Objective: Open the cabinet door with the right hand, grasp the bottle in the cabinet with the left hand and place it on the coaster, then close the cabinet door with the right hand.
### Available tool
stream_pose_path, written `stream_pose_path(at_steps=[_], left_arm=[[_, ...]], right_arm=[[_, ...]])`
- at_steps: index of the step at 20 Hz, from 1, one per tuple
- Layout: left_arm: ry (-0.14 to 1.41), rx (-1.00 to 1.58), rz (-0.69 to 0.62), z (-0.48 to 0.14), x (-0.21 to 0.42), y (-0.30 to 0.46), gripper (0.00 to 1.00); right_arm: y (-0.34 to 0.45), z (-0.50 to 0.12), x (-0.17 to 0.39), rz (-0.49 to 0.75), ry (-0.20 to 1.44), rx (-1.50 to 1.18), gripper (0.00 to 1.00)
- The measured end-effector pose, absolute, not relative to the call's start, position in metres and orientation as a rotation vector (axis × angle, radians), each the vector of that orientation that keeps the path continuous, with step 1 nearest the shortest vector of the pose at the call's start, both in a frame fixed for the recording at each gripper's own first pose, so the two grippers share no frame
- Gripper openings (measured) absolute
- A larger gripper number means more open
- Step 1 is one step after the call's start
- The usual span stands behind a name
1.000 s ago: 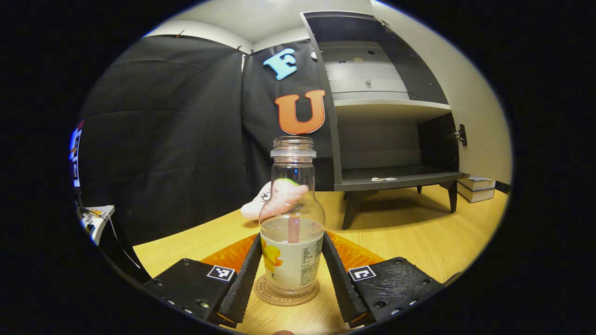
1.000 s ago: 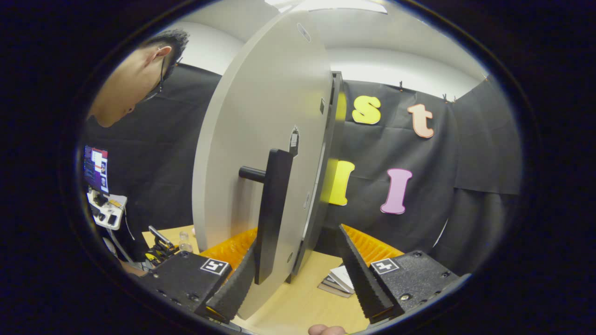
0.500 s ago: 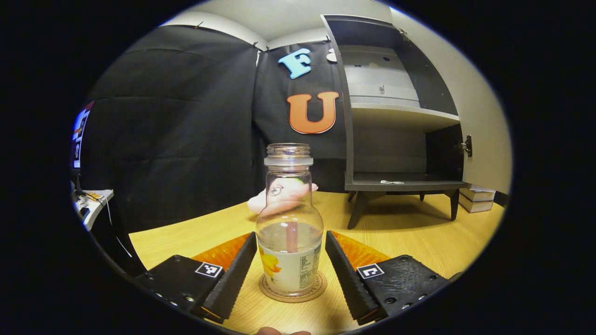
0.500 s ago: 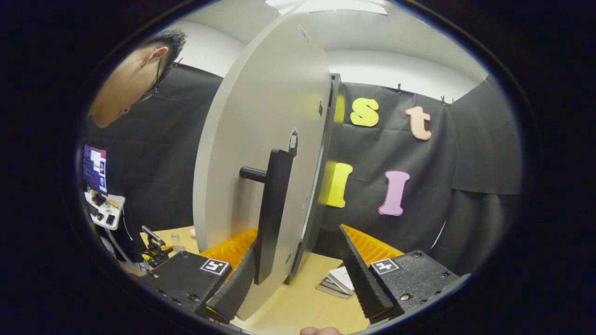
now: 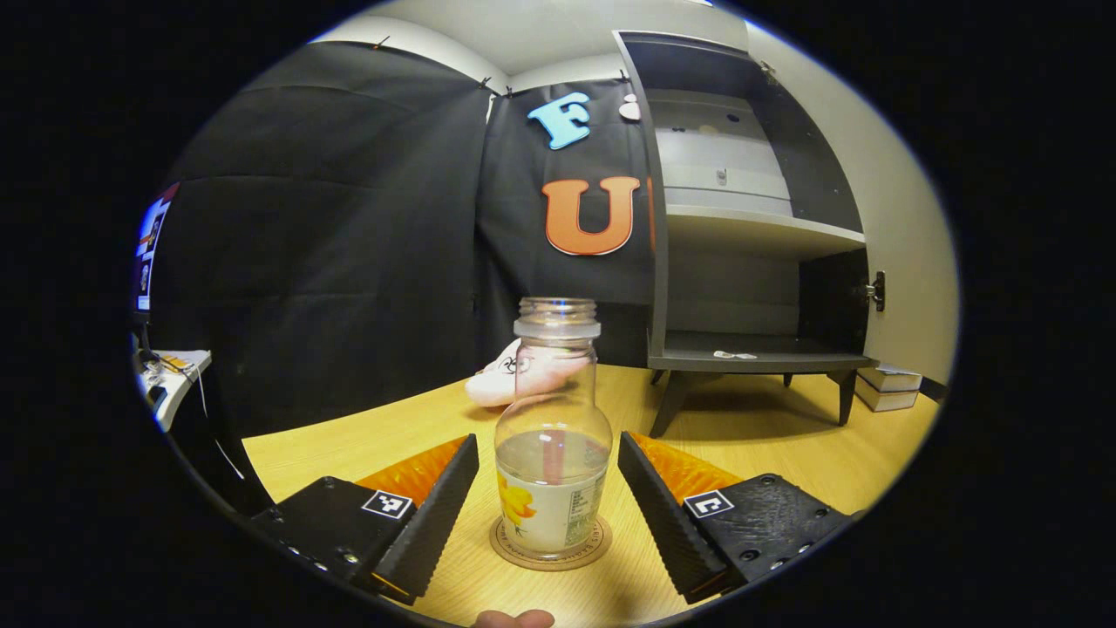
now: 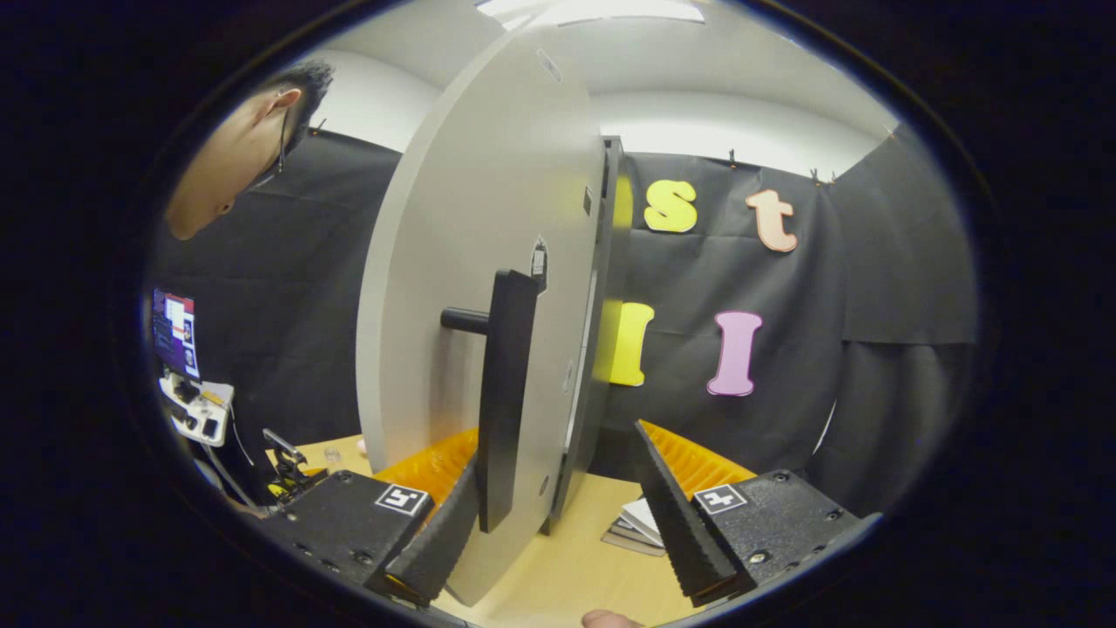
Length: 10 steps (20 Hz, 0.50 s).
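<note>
Jaws spread, left gripper [image 5: 547, 515] level, flanking the bottle [image 5: 553, 436].

Left hand-held gripper [image 5: 547, 515] farther from bottle [image 5: 553, 458]

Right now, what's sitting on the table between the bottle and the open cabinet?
In the left gripper view, a pink plush toy lies on the table behind the bottle, left of the cabinet; otherwise that stretch is bare wood.
</note>
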<state>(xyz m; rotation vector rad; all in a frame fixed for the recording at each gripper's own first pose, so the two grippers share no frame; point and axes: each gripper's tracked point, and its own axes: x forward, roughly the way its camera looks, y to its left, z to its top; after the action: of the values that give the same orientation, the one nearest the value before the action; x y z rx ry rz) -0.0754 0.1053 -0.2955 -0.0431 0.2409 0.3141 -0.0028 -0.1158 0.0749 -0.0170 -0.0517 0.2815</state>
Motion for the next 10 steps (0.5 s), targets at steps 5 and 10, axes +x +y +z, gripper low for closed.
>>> stream_pose_path(at_steps=[5, 10], left_arm=[[0.303, -0.001, 0.257, -0.251, -0.122, 0.094, 0.97], [0.309, -0.011, 0.237, -0.164, -0.136, 0.096, 0.97]], right_arm=[[-0.117, 0.073, -0.007, 0.252, -0.082, 0.019, 0.96], [-0.115, 0.074, -0.009, 0.199, -0.131, 0.074, 0.93]])
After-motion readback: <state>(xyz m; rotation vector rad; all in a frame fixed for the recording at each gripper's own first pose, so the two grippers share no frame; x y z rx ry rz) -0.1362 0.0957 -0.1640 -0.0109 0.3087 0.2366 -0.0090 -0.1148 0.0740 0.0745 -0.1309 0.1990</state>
